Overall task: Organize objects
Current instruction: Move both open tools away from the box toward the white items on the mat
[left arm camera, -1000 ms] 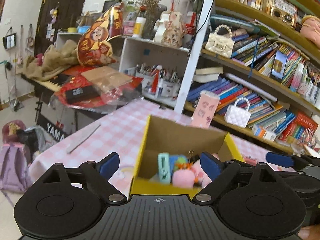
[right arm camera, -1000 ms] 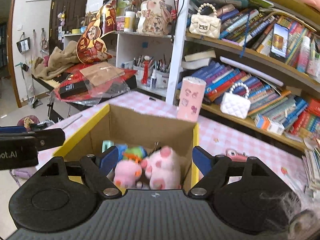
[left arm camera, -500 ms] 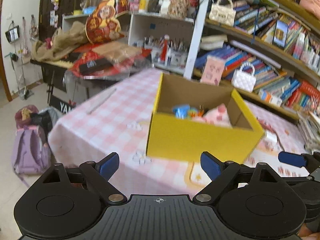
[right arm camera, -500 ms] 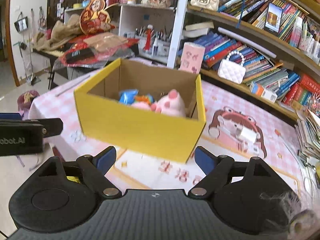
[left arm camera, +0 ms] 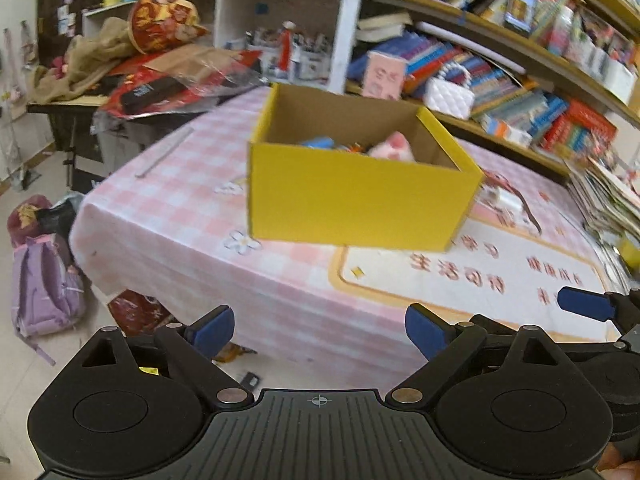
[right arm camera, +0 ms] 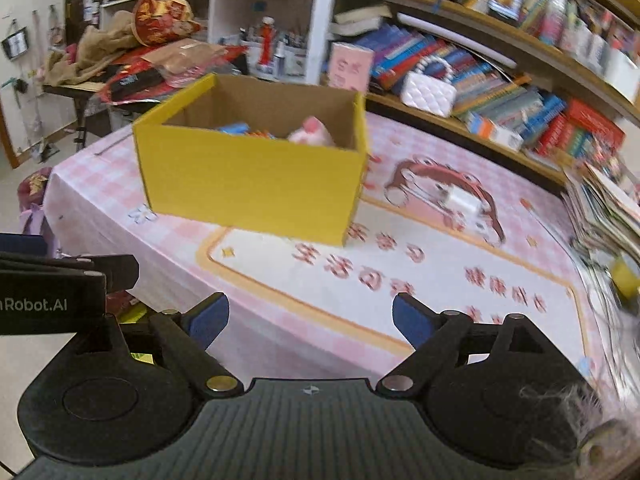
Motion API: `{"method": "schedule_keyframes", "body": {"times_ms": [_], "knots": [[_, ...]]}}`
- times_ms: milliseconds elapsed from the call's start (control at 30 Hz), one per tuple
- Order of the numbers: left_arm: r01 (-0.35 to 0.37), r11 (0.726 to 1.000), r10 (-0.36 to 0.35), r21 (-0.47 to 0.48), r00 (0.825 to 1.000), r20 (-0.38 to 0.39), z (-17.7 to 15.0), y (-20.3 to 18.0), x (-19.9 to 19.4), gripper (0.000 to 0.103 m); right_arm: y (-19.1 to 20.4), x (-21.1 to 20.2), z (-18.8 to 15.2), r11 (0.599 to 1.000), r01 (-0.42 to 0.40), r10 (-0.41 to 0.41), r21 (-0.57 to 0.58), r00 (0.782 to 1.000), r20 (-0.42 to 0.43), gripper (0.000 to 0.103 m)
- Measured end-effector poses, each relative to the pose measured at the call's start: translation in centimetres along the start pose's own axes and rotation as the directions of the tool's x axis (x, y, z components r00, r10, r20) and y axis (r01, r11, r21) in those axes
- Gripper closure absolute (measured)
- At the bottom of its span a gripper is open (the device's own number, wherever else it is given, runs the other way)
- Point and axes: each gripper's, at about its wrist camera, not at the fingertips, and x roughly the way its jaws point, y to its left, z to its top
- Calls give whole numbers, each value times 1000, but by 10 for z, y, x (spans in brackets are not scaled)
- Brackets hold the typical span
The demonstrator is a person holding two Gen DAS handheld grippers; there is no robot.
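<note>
Both my left gripper (left arm camera: pixel 320 330) and right gripper (right arm camera: pixel 311 316) have just widened, empty. The yellow box (left arm camera: pixel 360 196), mid-frame on the tabletop (left arm camera: pixel 168 208), looks light, crushable cardboard; I'd grip opposite walls.

Your left claw (left arm camera: pixel 319 326) hung off the near edge of the worktop (left arm camera: pixel 192 216), jaws spread wide after just opening further, nothing between them. Ahead sat the yellow box (left arm camera: pixel 360 196) on the pink checked cloth, a pink plush toy (left arm camera: pixel 394 148) and something blue (left arm camera: pixel 318 143) peeking over its rim. The blue tip of your right claw (left arm camera: pixel 586 307) poked in at the right. A purple backpack (left arm camera: pixel 44 280) slumped on the floor to the left.
</note>
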Motion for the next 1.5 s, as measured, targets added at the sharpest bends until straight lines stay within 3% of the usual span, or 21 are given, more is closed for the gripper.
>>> {"method": "schedule_keyframes", "body": {"times_ms": [500, 933, 1133, 1500], "knots": [[122, 986, -116, 117, 992, -52, -3, -51, 11, 7, -46, -17, -29, 980, 156, -150, 125, 987, -59, 13], [249, 946, -231, 210, 967, -107, 9, -111, 37, 7, -103, -17, -41, 935, 281, -259, 217, 958, -123, 12], [265, 938, -241, 224, 962, -128, 16, -131, 53, 7, -127, -6, -38, 925, 296, -266, 237, 952, -149, 12], [280, 924, -264, 260, 960, -93, 43, -177, 76, 7, -171, 26, -13, 937, 265, -238, 226, 961, -141, 12]]}}
